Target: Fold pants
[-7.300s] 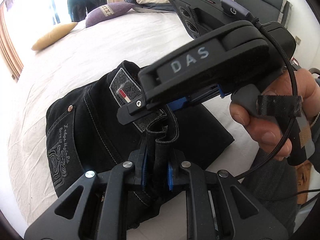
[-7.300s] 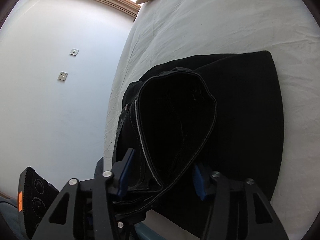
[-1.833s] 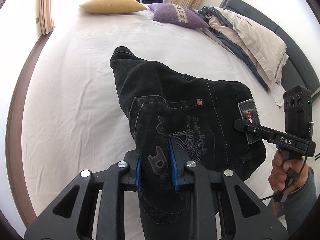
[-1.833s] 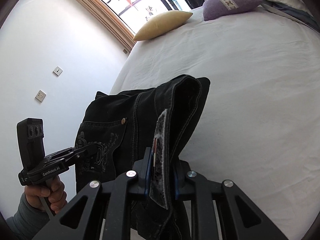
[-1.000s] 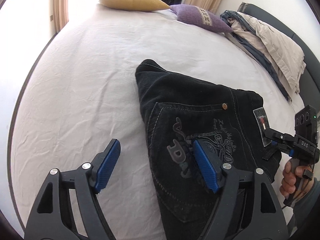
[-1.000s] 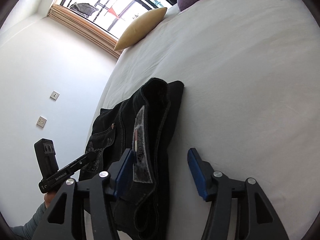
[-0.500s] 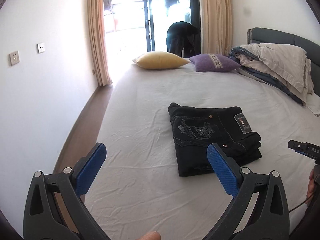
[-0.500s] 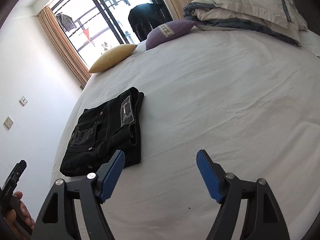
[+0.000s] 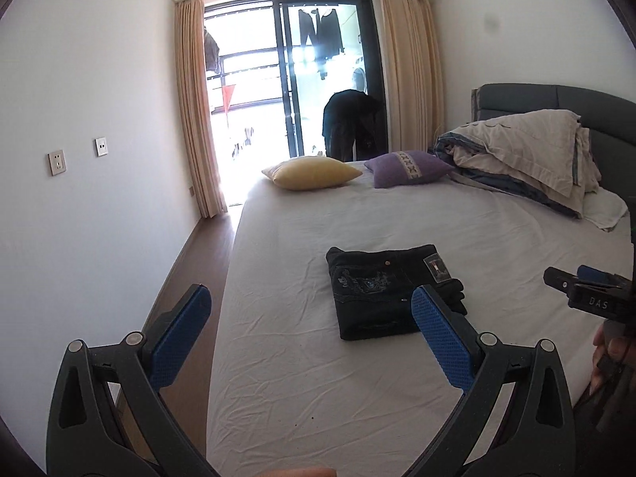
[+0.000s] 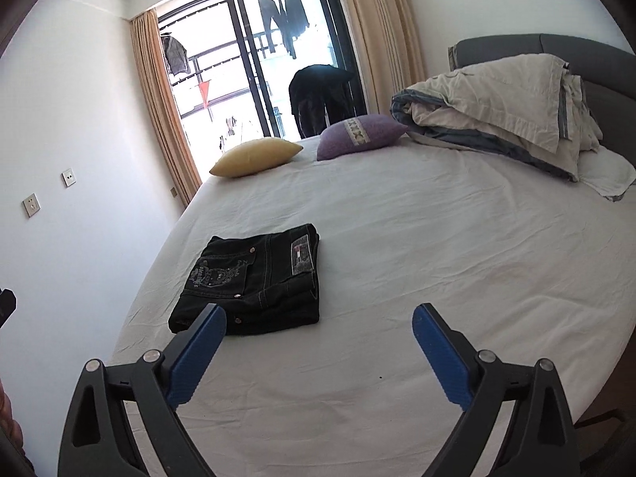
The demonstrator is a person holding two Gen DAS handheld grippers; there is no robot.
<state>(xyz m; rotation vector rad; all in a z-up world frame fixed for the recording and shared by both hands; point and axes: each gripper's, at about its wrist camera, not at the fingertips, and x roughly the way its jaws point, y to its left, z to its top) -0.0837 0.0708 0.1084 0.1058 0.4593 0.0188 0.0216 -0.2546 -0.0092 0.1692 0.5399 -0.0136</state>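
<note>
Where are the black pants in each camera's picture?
Left wrist: pants lie folded on the bed, right of centre, behind the right finger.
Right wrist: pants lie left of centre, behind the left finger.
Shared landmark: the yellow pillow at the far edge, by the window.

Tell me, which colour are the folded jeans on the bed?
Black jeans, pale stitching, seen best in the right wrist view.
</note>
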